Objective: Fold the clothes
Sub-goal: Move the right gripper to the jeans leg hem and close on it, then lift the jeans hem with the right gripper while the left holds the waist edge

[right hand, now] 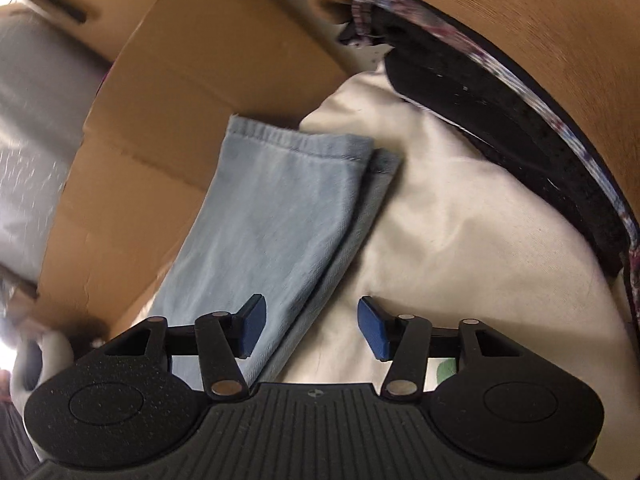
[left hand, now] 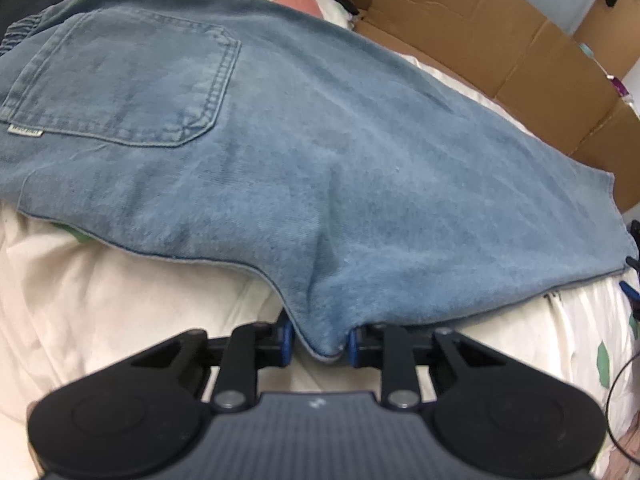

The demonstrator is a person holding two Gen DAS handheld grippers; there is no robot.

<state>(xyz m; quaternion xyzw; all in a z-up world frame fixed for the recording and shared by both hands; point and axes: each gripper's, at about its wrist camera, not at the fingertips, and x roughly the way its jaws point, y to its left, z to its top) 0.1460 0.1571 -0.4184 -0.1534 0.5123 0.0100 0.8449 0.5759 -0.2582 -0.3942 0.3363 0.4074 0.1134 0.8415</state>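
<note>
A pair of light blue jeans lies spread on a cream bedcover, back pocket up at the left. My left gripper is shut on the jeans' near edge, a fold of denim pinched between its blue pads. In the right wrist view the jeans' leg ends lie stacked with the hems at the far end. My right gripper is open just above them, left fingertip over the denim, right fingertip over the bedcover.
Flattened cardboard boxes stand along the far side of the bed and also show in the right wrist view. A black padded item with patterned trim lies at the right. A black cable hangs at the right edge.
</note>
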